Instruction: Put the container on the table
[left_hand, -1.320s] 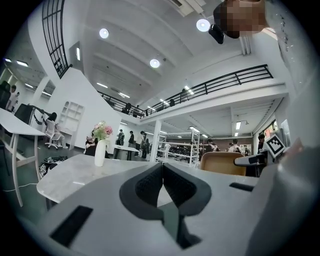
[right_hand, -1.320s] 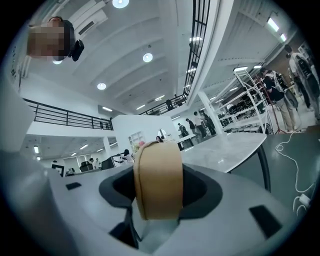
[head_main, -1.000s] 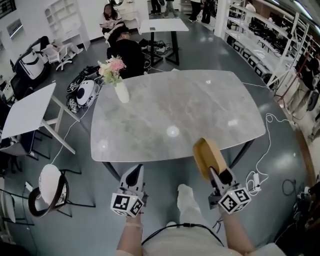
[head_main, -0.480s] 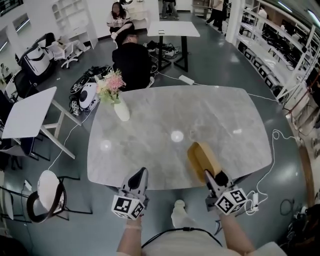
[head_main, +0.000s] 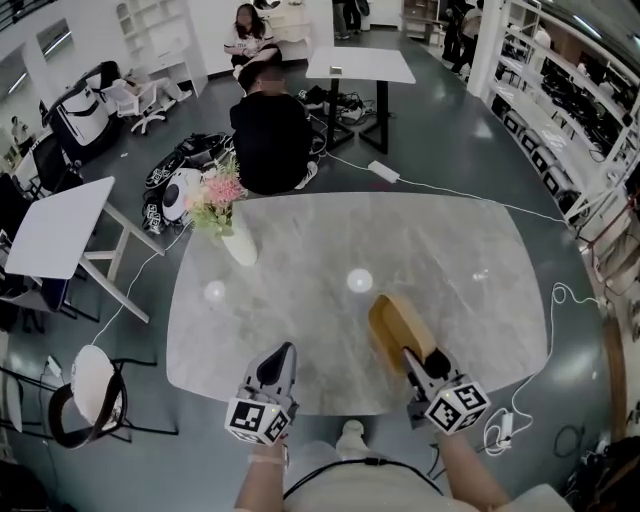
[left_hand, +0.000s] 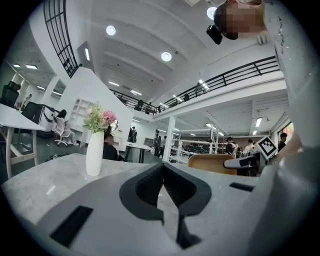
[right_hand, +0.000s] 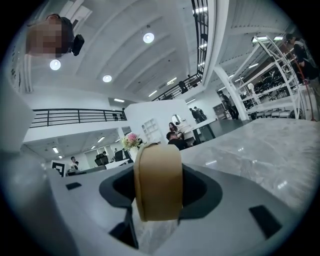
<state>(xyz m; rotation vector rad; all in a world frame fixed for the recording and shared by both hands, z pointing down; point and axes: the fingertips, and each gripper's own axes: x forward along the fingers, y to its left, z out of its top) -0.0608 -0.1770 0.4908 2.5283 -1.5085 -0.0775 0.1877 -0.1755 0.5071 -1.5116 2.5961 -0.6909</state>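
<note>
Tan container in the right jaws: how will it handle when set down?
The container looks rigid: the right gripper pinches it without visible denting. Probably light, carried by one edge. Released on edge, it may topple or roll.

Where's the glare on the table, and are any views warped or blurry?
Head view: bright glare spots sit on the marble table; straight lines bow near the edges. Both gripper views: heavy fisheye, black corners; in the right gripper view the close container looks slightly soft.
</note>
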